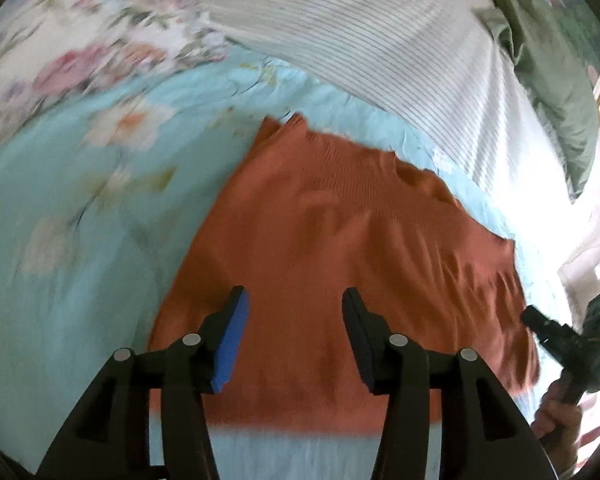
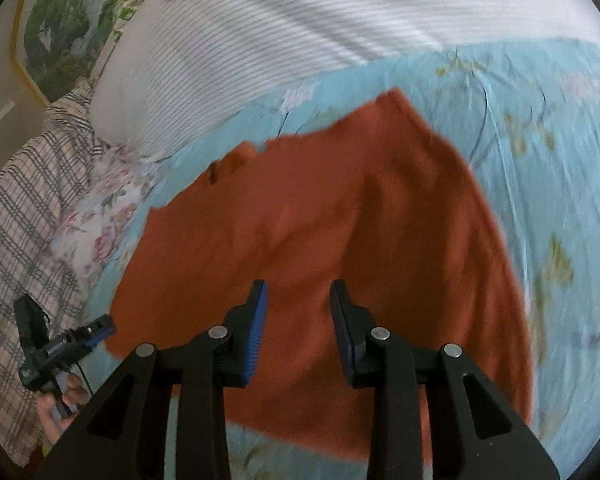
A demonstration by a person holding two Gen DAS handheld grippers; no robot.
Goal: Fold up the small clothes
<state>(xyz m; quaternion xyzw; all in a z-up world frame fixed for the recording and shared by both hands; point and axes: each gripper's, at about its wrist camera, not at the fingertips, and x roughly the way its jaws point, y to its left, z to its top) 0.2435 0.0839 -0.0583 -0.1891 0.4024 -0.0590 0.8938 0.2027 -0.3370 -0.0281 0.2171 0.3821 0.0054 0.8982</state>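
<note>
We've got a rust-orange knit top [image 1: 332, 248] lying spread on the light-blue floral sheet [image 1: 68, 240], w/ some wrinkles toward its right side in the left wrist view; both views are motion-blurred so fine detail is hard to tell. Left gripper [image 1: 295, 340] sits over the near part of the top, jaws apart w/ a clear gap, blue pad on one finger, nothing btwn them but the fabric seen beyond; we can't tell if the tips touch the cloth. Right gripper [image 2: 299, 334] is likewise over the top, jaws partly apart, narrower gap than the left, nothing pinched. From the left wrist view the right gripper shows at the top's right edge, held in a hand [image 1: 556, 412]; from the right wrist view the left gripper [image 2: 100, 330] shows at the top's left edge, also in a hand [image 2: 58, 408]. Beyond the top lies a white striped cloth [image 1: 380, 40], touching the sheet's far side. A floral pillow [image 1: 80, 48] sits far left in the left view, a plaid cloth [image 2: 24, 220] at left in the right view, a green pillow [image 1: 552, 92] at far right in the left view
</note>
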